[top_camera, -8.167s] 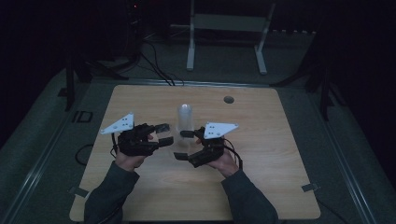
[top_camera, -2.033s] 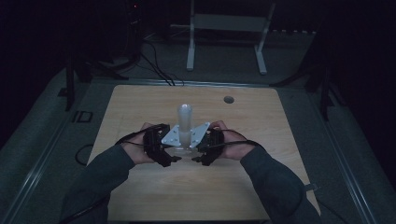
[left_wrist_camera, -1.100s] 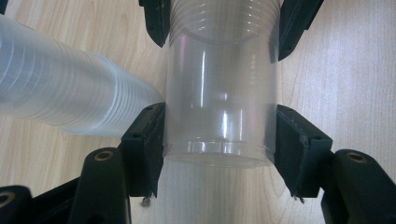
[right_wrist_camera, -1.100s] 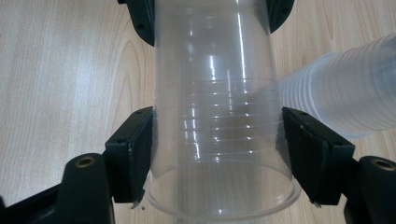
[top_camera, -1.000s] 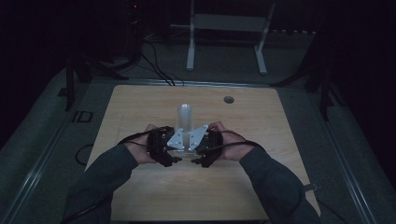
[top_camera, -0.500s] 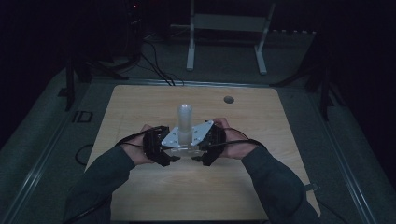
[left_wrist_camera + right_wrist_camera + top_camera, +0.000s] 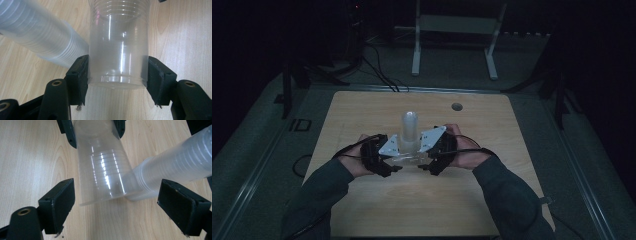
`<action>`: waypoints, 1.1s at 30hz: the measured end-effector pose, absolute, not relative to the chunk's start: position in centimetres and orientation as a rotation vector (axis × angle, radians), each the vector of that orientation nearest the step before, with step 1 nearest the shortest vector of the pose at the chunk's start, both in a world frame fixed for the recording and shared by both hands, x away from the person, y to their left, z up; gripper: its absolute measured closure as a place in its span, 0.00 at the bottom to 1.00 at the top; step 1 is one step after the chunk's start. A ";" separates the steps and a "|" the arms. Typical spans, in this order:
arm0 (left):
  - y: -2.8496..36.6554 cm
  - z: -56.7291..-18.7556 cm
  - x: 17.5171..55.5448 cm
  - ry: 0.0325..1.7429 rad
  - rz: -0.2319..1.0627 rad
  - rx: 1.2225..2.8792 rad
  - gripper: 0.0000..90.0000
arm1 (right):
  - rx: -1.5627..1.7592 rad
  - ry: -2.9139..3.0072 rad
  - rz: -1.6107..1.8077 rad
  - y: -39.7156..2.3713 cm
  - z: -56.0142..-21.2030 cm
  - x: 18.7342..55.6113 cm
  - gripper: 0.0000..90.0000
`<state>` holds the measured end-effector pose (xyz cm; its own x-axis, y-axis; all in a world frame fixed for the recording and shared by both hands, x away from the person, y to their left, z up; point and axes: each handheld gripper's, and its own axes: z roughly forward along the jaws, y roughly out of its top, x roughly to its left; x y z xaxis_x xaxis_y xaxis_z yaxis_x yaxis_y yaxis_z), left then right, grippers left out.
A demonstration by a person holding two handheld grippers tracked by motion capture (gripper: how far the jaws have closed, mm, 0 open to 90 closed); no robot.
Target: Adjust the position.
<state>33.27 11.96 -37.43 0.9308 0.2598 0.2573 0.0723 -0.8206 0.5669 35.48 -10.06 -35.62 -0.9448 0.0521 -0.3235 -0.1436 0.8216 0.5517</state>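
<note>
Left gripper (image 7: 117,75) jaws clamp the base of a single cup (image 7: 117,45), held level just above the tabletop (image 7: 362,110) beside the stack (image 7: 409,131). Right gripper (image 7: 116,202) jaws have just been opening; they stand clear either side of the cup's rim. Recommendation: keep the left grip light to avoid crushing, and withdraw the right straight back.

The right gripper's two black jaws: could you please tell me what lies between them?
In the right gripper view, the rim end of the single clear plastic cup lies between the open jaws, untouched, with bare wooden table beneath; the left gripper holds its base.
</note>
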 end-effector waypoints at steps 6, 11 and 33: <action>12.8 -37.8 33.3 0.297 0.447 2.453 0.45 | -0.040 2.680 0.901 -10.4 -35.2 35.7 0.16; 13.4 -38.2 33.2 0.339 0.452 2.422 0.45 | -0.020 2.679 0.912 -10.6 -35.1 35.8 0.16; 15.0 -38.0 32.8 0.452 0.518 2.267 0.46 | 0.043 2.691 0.944 -10.9 -35.4 36.2 0.17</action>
<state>32.82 15.01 -37.98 0.8557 0.4657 0.2256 0.1605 -0.6533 0.7399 36.15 -10.88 -35.44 -0.9579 0.1227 -0.2595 -0.0663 0.7850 0.6159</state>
